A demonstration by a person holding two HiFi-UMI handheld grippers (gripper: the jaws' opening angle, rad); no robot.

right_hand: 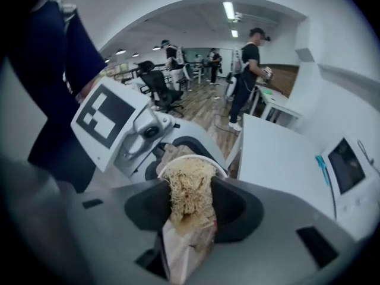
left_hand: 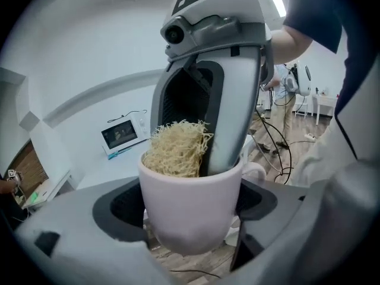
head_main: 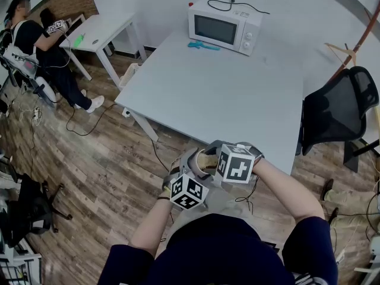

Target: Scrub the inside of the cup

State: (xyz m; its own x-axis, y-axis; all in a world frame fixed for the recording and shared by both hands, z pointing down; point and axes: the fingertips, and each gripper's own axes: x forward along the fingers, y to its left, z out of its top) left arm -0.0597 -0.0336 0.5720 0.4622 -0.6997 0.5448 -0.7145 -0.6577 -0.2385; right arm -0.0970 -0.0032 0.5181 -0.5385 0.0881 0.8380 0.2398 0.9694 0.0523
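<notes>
A white cup [left_hand: 190,203] with a side handle sits between the jaws of my left gripper [left_hand: 191,218], which is shut on it. My right gripper [right_hand: 189,203] is shut on a straw-coloured loofah scrubber [right_hand: 189,198] and its tips reach down into the cup [right_hand: 191,159]. In the left gripper view the scrubber [left_hand: 176,148] bulges above the rim beside the right gripper's finger [left_hand: 234,117]. In the head view both grippers, left [head_main: 189,190] and right [head_main: 236,164], meet in front of my chest, off the table's near edge; the cup is mostly hidden there.
A grey table [head_main: 225,94] carries a white microwave [head_main: 224,24] and a blue tool [head_main: 203,45] at its far side. A black office chair [head_main: 338,108] stands to the right. A seated person [head_main: 41,46] works at a second table [head_main: 104,28]. Cables lie on the wooden floor.
</notes>
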